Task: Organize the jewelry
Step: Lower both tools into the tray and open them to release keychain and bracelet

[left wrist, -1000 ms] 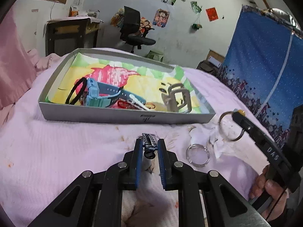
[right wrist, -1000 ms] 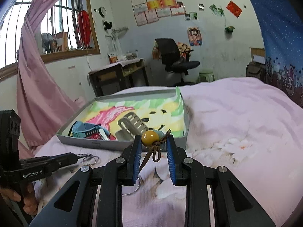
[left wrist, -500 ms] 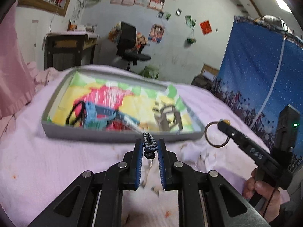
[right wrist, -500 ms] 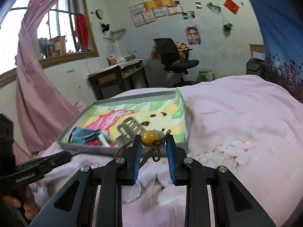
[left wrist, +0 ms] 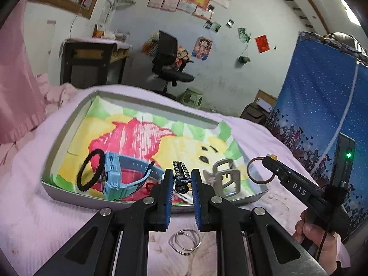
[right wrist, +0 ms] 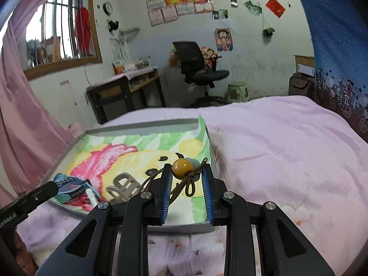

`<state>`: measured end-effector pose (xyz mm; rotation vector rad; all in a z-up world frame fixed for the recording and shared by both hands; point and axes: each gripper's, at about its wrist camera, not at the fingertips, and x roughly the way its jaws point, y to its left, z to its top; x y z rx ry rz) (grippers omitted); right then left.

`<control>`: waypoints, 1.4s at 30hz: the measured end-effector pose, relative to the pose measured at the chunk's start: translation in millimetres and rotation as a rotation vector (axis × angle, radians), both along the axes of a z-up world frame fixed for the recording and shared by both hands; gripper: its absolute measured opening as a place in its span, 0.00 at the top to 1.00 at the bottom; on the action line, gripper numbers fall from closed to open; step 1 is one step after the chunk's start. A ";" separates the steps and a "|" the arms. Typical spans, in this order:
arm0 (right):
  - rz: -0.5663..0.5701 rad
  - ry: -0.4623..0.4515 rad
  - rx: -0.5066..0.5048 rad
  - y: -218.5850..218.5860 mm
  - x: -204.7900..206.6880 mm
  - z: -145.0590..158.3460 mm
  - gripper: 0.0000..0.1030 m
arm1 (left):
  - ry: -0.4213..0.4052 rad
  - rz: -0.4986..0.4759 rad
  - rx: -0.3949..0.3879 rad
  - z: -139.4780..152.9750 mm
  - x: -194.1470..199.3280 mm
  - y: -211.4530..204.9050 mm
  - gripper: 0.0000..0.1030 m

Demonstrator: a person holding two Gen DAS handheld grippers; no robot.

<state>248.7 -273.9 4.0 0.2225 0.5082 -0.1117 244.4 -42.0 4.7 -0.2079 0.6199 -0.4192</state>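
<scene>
Both grippers were over the tray's (left wrist: pixel 69 197) near edge w/ loads: left gripper (left wrist: pixel 181 185) pinched a braided bracelet (left wrist: pixel 180 172), right gripper (right wrist: pixel 186 179) a bead cord (right wrist: pixel 182 166); tray floor lay just ahead/below.

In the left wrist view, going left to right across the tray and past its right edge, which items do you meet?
Black hair tie → blue watch → braided bracelet held in the left gripper → grey buckle → ring-shaped cord held by the right gripper.
</scene>
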 end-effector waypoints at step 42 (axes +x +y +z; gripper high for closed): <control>0.030 -0.022 -0.005 4.0 -46.2 4.7 0.08 | -0.001 0.062 0.101 10.3 -28.3 9.4 0.26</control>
